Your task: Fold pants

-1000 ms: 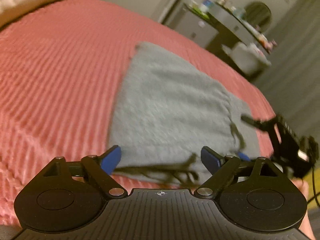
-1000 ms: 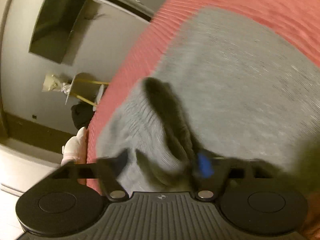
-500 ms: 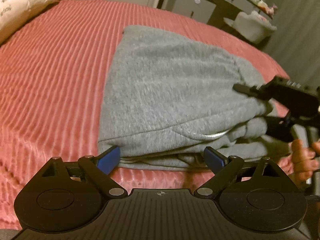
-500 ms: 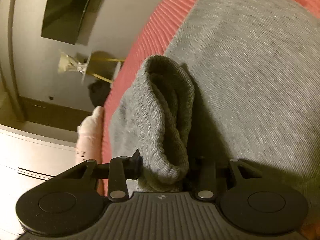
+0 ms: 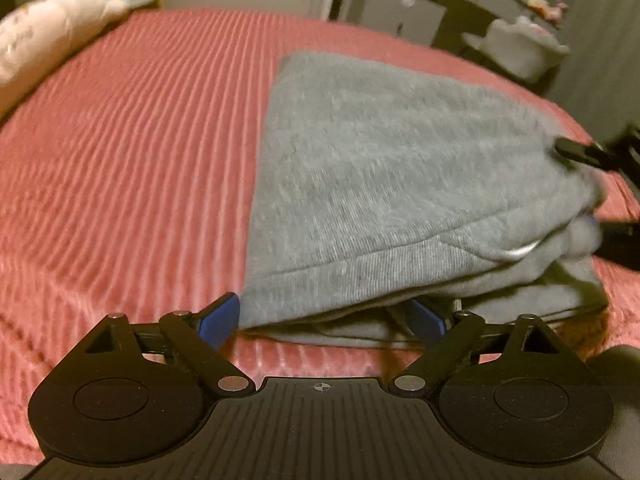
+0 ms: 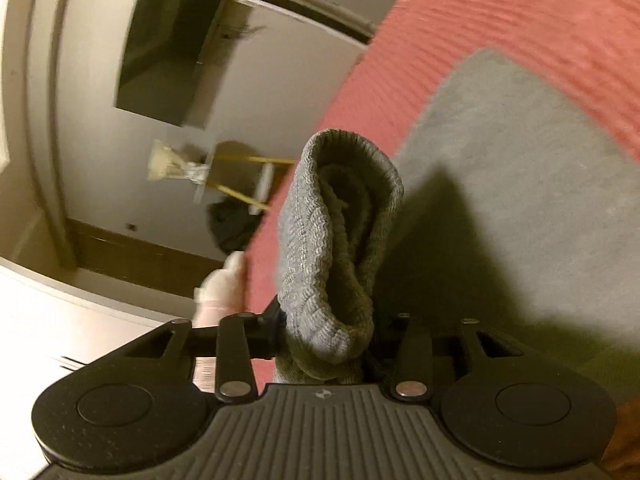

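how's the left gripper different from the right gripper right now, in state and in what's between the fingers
The left gripper stands wide open at the near hem of the folded grey pants, gripping nothing. The right gripper is closed on a bunched ribbed band of the pants; its jaws have just been opening a little. The left one's blue pads show, while the right one's are hidden by cloth. Both work over the pink bedspread.

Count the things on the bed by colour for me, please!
Grey: 1, the folded pants
White: 1, the plush toy at the bed's edge
Pink: 1, the bedspread itself
Total: 3
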